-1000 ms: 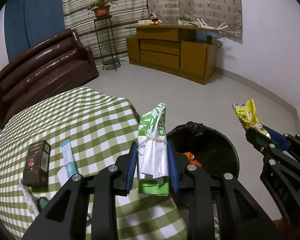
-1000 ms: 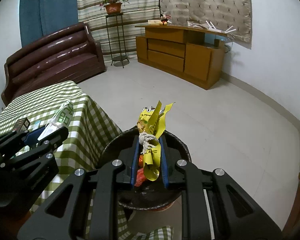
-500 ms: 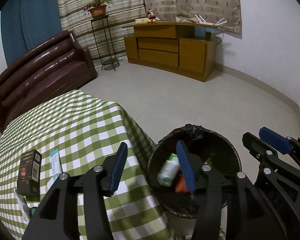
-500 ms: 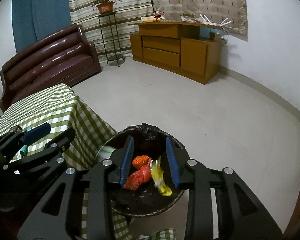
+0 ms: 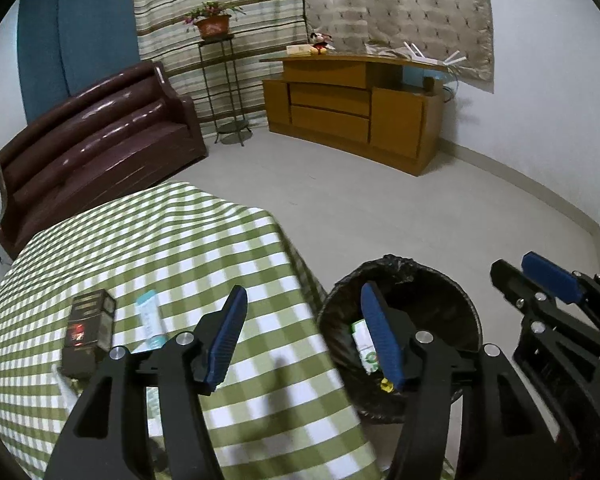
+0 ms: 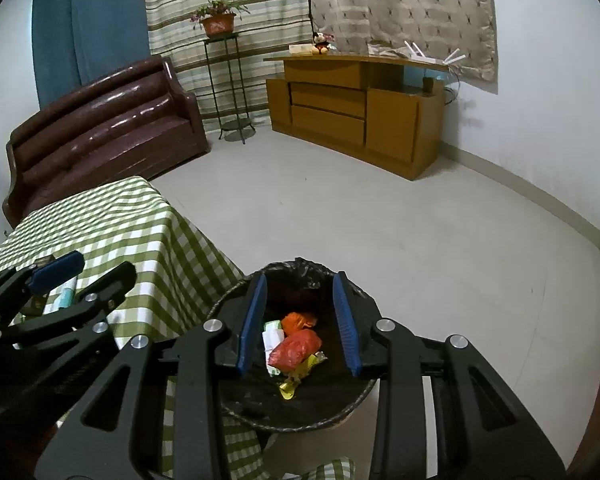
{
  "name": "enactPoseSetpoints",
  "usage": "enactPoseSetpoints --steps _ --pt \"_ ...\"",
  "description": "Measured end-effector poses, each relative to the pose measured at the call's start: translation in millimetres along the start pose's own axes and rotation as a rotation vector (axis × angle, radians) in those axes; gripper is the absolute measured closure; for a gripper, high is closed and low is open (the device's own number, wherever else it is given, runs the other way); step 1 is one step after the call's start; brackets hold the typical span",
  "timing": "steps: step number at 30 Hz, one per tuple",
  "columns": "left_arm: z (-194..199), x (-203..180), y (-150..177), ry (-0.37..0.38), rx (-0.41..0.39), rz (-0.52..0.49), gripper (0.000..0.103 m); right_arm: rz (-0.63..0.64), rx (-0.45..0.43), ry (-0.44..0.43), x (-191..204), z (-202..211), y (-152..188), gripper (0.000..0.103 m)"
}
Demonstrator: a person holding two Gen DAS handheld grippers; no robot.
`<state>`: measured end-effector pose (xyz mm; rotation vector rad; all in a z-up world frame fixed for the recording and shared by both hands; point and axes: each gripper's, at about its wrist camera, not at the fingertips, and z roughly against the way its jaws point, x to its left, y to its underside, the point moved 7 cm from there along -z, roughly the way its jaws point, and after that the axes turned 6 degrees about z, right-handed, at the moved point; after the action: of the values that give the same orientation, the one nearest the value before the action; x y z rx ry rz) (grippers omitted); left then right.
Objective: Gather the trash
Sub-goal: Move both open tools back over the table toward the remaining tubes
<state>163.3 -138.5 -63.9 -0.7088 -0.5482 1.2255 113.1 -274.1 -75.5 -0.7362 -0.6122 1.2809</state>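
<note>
A black bin (image 6: 236, 408) (image 5: 432, 280) lined with a black bag stands on the floor beside the table. Inside lie a green-white wrapper (image 6: 271, 330) (image 5: 364, 346), red and orange wrappers (image 6: 296, 346) and a yellow wrapper (image 6: 296, 378). My right gripper (image 6: 300, 318) is open and empty right above the bin. My left gripper (image 5: 304, 334) is open and empty over the table's corner next to the bin. On the green checked tablecloth (image 5: 148, 240) lie a dark box (image 5: 88, 326) and a teal-white tube (image 5: 150, 320).
A brown sofa (image 5: 92, 136) stands beyond the table, a plant stand (image 5: 220, 80) and a wooden cabinet (image 5: 352, 108) against the far wall. Bare grey floor (image 6: 380, 220) stretches past the bin.
Both grippers opened over the bin. The green-white wrapper fell from the left one and the yellow wrapper from the right one into the bin. The left gripper has drawn back toward the table.
</note>
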Motion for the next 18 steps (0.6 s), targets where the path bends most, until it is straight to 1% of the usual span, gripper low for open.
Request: enactPoseSetpoints --steps 4,6,18 --pt "9.6 19.1 2.5 -0.023 -0.001 0.029 0.045 0.017 -0.004 -0.008 8.4 7.5 -0.7 0.067" --pt "14.7 27.9 3.7 -0.033 -0.003 0.039 0.045 0.025 -0.009 -0.014 14.2 12.6 0.1 0.062" --pt "47.5 99.4 31.8 -0.137 0.000 0.119 0.043 0.102 -0.023 -0.078 59.6 34.9 3.5 0.062"
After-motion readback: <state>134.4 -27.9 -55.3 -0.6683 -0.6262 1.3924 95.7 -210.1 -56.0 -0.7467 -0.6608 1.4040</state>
